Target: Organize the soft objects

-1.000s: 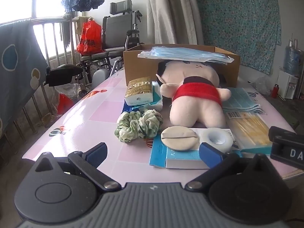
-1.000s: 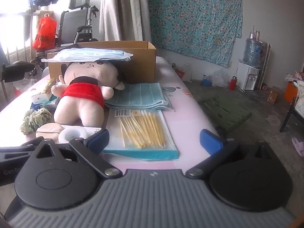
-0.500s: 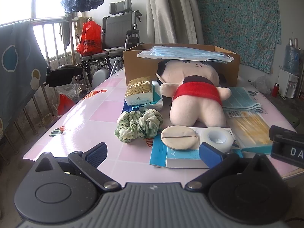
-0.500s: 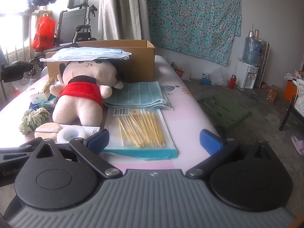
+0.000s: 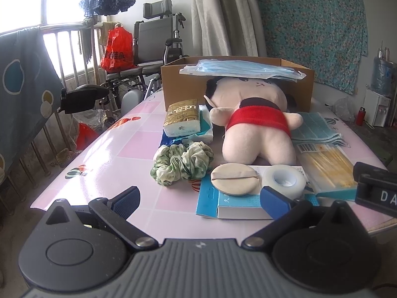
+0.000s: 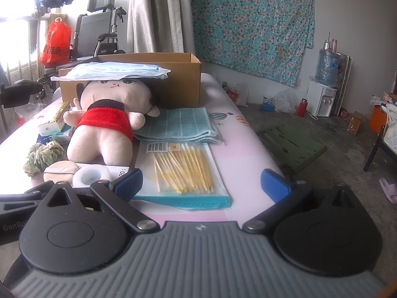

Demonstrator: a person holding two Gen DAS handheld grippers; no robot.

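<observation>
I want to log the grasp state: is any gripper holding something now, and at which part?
Nothing is held. The left gripper and the right gripper are both open and empty, in front of the objects on the table.

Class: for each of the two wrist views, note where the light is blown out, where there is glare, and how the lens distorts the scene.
Left wrist view: window overexposed, sheen on the pink table, curved edges and dark corners. Right wrist view: window washes out, table edge bows, corners vignetted.
</observation>
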